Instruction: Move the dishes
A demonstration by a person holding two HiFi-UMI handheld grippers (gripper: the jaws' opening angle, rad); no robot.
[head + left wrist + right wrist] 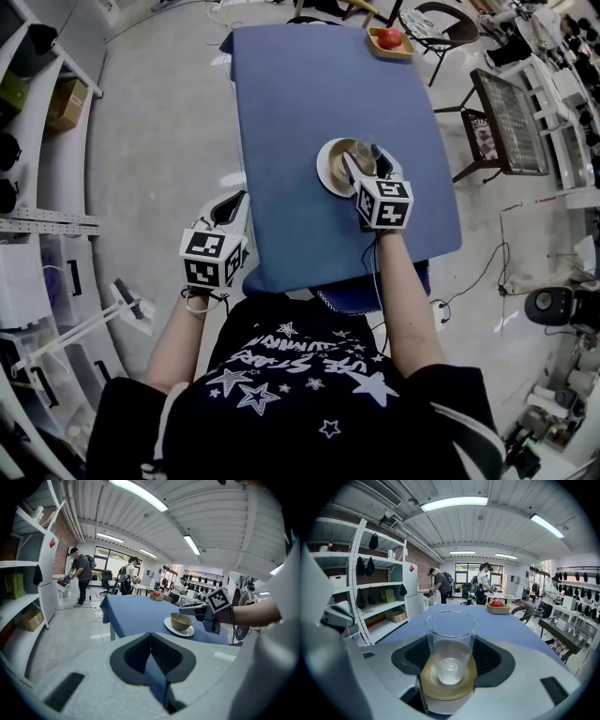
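On the blue table (309, 84) a white plate (326, 175) carries a tan bowl (343, 152). My right gripper (364, 156) reaches over that bowl, shut on a clear empty glass (451, 641) whose base sits just above or inside the bowl (440, 690); I cannot tell whether they touch. The dark pads (412, 656) press both sides of the glass. My left gripper (228, 208) hangs off the table's left edge, shut, with nothing between its fingers. From the left gripper view, the bowl (181, 620) and the right gripper (188, 612) lie ahead to the right.
A wooden tray with a red apple (390, 39) rests at the table's far end. A chair (442, 26) and a metal rack (511, 122) stand to the right. Shelving (37, 225) lines the left side. Two people (80, 576) stand far back.
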